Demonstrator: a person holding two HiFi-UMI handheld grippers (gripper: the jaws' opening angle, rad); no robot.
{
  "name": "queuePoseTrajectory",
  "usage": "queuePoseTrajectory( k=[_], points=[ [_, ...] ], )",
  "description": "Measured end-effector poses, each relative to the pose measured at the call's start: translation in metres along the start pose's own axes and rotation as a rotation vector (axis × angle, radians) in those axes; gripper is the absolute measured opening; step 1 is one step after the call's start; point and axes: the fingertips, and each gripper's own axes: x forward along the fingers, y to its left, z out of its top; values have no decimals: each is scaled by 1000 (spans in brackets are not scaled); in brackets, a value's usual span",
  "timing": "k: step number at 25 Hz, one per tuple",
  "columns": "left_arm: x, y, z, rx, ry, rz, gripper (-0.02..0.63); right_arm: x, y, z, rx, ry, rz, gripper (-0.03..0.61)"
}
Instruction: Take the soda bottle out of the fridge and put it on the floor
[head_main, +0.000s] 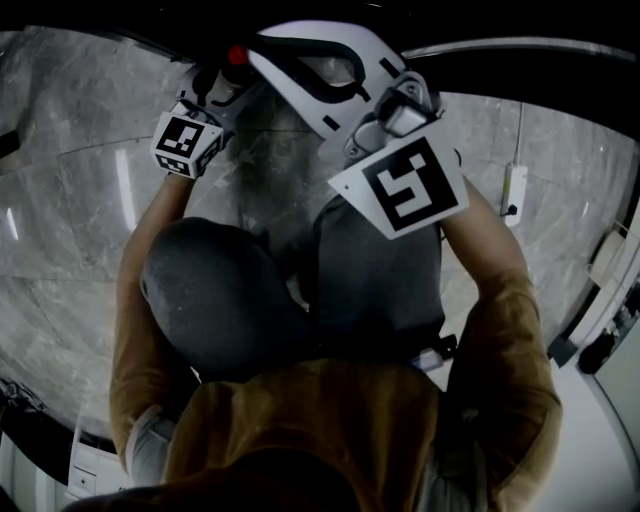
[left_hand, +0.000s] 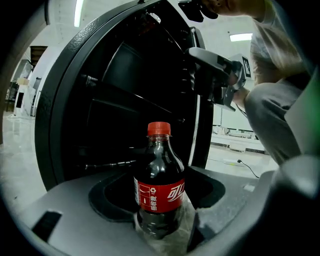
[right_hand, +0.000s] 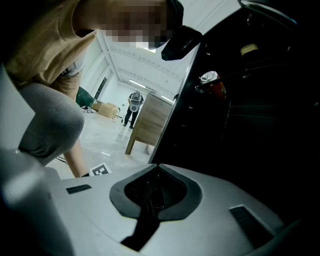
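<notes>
- The soda bottle (left_hand: 160, 185) is out in front of the fridge (left_hand: 125, 100): upright, red cap (left_hand: 159, 128) on top, dark drink, red label.
- It's clamped low on its body between the jaws of the left gripper (left_hand: 161, 239), one jaw on each side.
- Right behind it the black fridge stands open, with shelves just showing in the dark.
- From above, the cap sits over the grey marble floor (head_main: 80, 200). I can't tell whether the base touches.
- The right gripper (right_hand: 149, 197) is off to the side, jaws pressed together, nothing in them.
- There's a red can (right_hand: 212, 85) inside the fridge.
- The person is crouching, in grey trousers (head_main: 220, 290).
</notes>
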Motion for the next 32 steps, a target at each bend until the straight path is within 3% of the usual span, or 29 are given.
queuePoseTrajectory(
  k=[18, 32],
  points=[
    [17, 13, -59, -25, 59, 37, 301, 13, -4, -18, 48, 17, -1, 2],
    [10, 12, -52, -24, 39, -2, 302, 16, -11, -18, 45, 13, 2, 2]
  ],
)
